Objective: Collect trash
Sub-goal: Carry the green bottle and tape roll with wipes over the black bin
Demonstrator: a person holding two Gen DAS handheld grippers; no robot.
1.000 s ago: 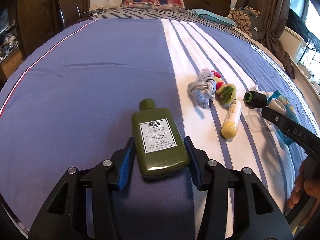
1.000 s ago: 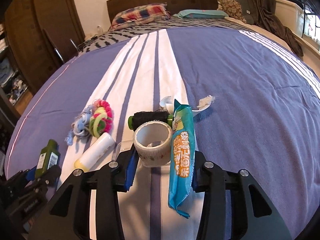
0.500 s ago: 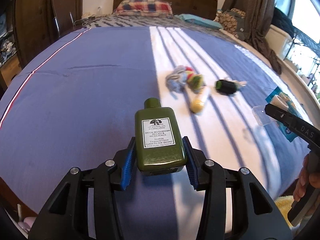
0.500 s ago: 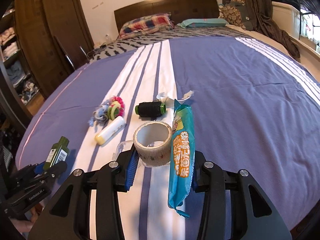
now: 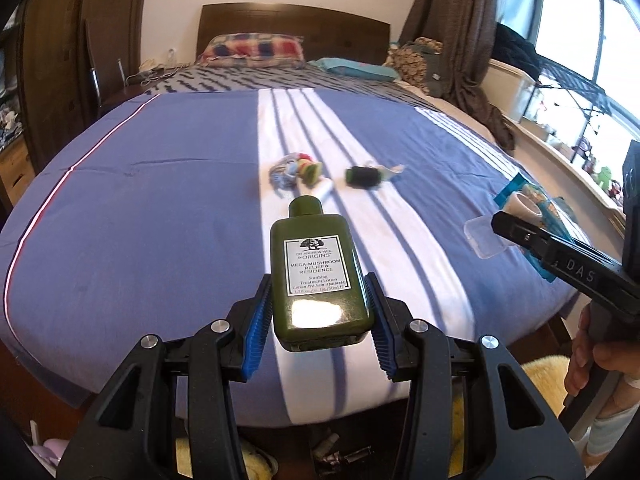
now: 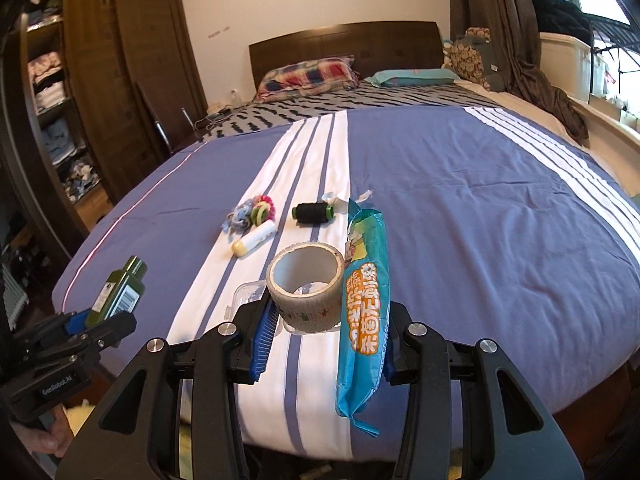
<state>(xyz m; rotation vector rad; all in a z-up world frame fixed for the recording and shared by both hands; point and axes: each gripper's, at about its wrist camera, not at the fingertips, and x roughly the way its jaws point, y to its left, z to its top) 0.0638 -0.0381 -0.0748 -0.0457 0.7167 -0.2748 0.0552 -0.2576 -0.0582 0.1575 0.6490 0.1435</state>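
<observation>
My left gripper (image 5: 320, 320) is shut on a dark green lotion bottle (image 5: 316, 272) and holds it up over the near edge of the bed; it also shows in the right wrist view (image 6: 118, 294). My right gripper (image 6: 326, 330) is shut on a tape roll (image 6: 306, 286), a blue snack wrapper (image 6: 364, 312) and a clear plastic lid (image 6: 248, 294), held above the bed's edge. On the bed lie a black thread spool (image 6: 313, 213), a yellow-capped white tube (image 6: 254, 239), a bundle of coloured hair ties (image 6: 252, 214) and a scrap of white paper (image 6: 340, 200).
The bed has a blue cover with white stripes (image 6: 460, 208) and pillows by a dark headboard (image 6: 344, 46). A wooden wardrobe (image 6: 120, 80) stands to the left. A window ledge with a white bin (image 5: 516, 88) runs along the right. Yellow fluffy material (image 5: 544, 380) lies on the floor below.
Both grippers have drawn back and up from the bed with their loads. The items left on the bed look smaller and farther away.
</observation>
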